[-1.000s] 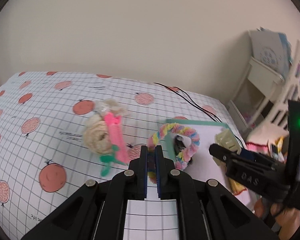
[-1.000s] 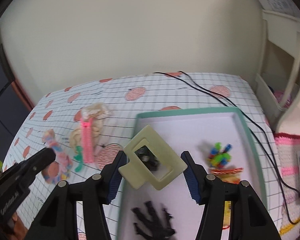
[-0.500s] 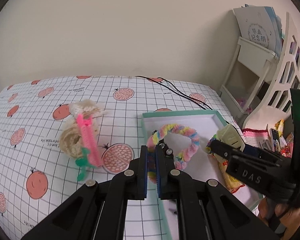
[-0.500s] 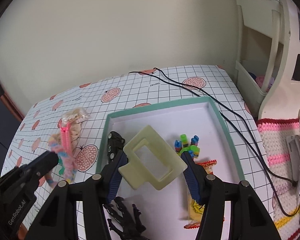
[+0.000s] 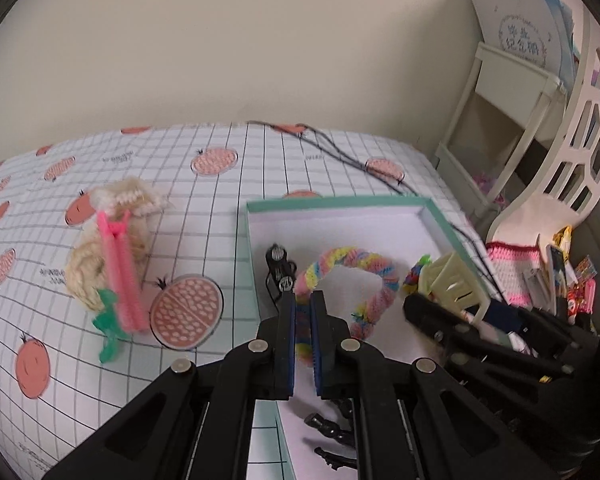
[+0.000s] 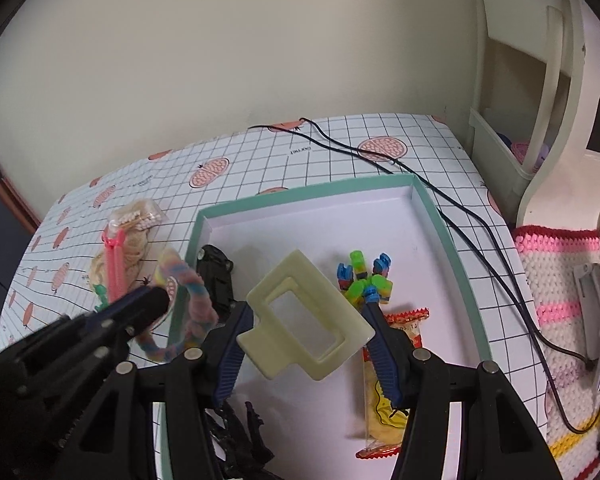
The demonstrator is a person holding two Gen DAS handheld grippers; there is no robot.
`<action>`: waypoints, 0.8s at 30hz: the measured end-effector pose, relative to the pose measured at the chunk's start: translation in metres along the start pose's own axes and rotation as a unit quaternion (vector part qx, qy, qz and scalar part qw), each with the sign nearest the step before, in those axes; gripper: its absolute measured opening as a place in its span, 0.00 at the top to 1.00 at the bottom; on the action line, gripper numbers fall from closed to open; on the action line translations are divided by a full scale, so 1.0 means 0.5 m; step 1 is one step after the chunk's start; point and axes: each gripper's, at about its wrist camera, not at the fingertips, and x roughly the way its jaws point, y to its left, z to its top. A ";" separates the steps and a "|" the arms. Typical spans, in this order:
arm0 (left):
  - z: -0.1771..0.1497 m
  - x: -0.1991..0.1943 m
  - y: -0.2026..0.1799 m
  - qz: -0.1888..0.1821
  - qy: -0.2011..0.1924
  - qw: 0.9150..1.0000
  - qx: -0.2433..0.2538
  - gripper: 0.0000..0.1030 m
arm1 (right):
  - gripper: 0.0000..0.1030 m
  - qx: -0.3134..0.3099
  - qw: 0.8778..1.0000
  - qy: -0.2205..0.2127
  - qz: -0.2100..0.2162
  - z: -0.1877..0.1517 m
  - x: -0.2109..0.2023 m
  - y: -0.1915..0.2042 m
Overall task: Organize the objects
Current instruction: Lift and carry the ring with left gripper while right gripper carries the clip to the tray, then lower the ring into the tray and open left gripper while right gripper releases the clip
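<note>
Over the teal-rimmed tray (image 6: 444, 224) I had both tools at work. My left tool (image 5: 303, 312) was pinched onto the pastel braided ring (image 5: 364, 264), its blue-padded fingers (image 5: 288, 320) pressed close with only the ring's cord between them, and the ring hung above the tray's left part, near the small black toy car (image 5: 278, 266) lying inside by the left wall. My right tool (image 6: 308, 320) gripped the cream rectangular hair clip (image 6: 304, 316) across its width, the fingers set wide against the clip's two sides and the clip tilted above the middle of the tray. Just beyond the clip, on the white tray floor, lay a cluster of green, blue and yellow building pieces (image 6: 364, 280), and beside my right finger a snack packet (image 6: 388, 380) with a red crimped end. A black claw clip (image 6: 240, 432) sat at the near edge, partly hidden behind the tool. Left of the tray, on the gridded surface (image 5: 40, 216) with its orange fruit print, a pink zip-like clip (image 5: 120, 276) rested across a bag of pale rope or yarn (image 5: 86, 268), with a green piece (image 5: 110, 320) at its lower end. Two black cables (image 6: 476, 240) ran past the tray's right wall.
</note>
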 end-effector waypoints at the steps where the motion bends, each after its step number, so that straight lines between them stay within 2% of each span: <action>1: -0.006 0.007 0.001 0.004 0.005 1.000 0.002 0.93 | 0.42 0.001 1.000 0.002 -0.002 -0.001 0.003 -0.001; 6: -0.024 0.029 0.002 0.010 0.027 1.000 0.007 0.93 | 0.42 0.004 1.000 0.013 -0.005 -0.007 0.012 -0.008; 24: -0.046 0.037 -0.025 0.012 0.048 0.998 0.026 0.93 | 0.42 0.002 0.999 0.040 -0.016 -0.018 0.030 -0.016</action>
